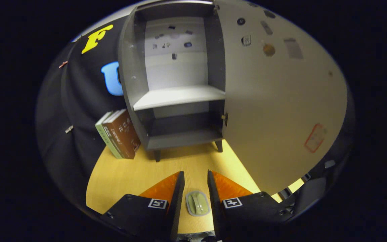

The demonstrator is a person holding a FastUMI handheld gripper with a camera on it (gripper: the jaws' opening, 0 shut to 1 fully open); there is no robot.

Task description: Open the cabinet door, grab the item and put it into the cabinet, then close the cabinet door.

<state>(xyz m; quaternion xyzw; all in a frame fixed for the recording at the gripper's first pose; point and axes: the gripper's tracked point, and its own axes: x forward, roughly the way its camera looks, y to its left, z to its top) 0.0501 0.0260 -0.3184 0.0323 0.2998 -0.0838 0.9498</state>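
Gripper (195, 178) parted, its 2 fingers (179, 188) standing either side of a small pale oval item (197, 203) lying flat on the wooden table (119, 174). Item sits between the fingers; contact with either one hard to judge, probably a slim gap each side. Beyond the tips, the grey cabinet (176, 97) stands with its door (281, 101) swung wide, 1 shelf (180, 95) inside. Books (119, 134) lean just beside the cabinet.
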